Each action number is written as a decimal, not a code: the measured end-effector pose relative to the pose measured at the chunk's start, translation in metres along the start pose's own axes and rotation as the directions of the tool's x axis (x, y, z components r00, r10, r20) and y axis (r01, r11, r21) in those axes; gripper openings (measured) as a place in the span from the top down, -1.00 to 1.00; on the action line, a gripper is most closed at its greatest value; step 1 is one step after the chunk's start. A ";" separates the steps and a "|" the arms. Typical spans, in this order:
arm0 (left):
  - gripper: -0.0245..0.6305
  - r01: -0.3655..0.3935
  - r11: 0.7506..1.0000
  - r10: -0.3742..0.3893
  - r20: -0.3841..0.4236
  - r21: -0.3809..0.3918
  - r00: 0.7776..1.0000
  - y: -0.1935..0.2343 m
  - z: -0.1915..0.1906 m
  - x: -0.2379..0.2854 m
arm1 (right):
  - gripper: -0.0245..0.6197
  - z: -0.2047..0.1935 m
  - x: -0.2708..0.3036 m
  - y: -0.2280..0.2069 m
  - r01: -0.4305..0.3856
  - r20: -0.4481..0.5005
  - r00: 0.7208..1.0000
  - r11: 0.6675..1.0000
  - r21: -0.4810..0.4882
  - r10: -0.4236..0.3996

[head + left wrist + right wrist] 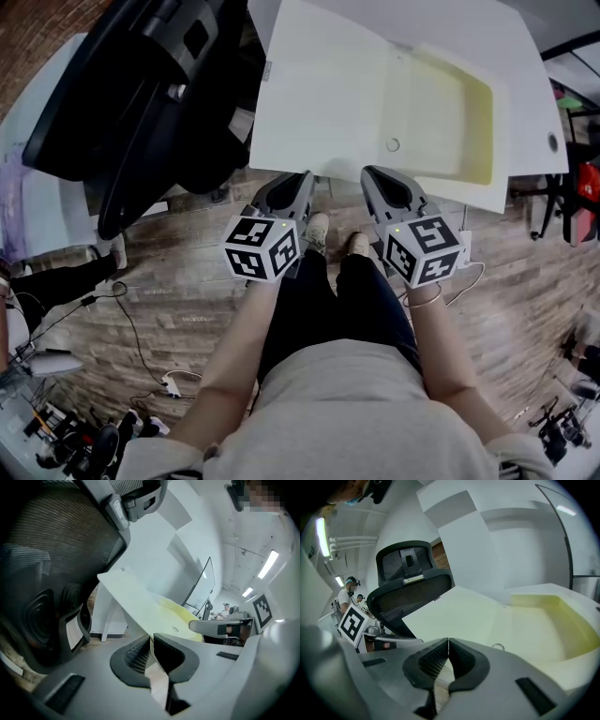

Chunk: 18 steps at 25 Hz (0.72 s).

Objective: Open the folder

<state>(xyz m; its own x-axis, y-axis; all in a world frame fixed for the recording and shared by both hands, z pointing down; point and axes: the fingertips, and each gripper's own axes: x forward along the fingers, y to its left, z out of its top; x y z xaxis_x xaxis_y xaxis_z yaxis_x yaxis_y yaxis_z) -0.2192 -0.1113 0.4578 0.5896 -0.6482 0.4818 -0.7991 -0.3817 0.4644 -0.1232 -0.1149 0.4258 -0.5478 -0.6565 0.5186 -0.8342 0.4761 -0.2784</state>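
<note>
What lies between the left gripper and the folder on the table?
Only bare white tabletop lies between the left gripper and the yellowish folder, as the head view shows.

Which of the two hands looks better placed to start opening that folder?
Right, probably. The right hand-held gripper points almost at the round clasp on the folder; the left hand-held gripper sits further aside. Both are shut.
</note>
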 end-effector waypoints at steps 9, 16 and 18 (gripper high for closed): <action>0.82 -0.014 1.000 0.013 -0.017 -0.027 1.000 0.011 -0.012 0.006 | 0.86 -0.011 -0.010 -0.006 0.009 -0.012 1.000 1.000 0.015 -0.008; 0.81 -0.015 0.997 0.012 -0.035 -0.077 0.999 0.018 -0.023 0.011 | 0.86 -0.015 -0.013 -0.011 0.012 -0.018 1.000 1.000 0.020 -0.012; 0.80 -0.016 0.996 0.013 -0.036 -0.086 0.999 0.019 -0.025 0.012 | 0.86 -0.016 -0.014 -0.012 0.012 -0.019 1.000 1.000 0.022 -0.012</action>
<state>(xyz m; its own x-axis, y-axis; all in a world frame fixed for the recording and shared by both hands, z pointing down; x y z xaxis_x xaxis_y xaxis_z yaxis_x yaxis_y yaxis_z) -0.2244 -0.1100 0.4906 0.5831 -0.6288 0.5145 -0.7954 -0.3130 0.5190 -0.1049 -0.1021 0.4348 -0.5367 -0.6506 0.5373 -0.8419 0.4553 -0.2897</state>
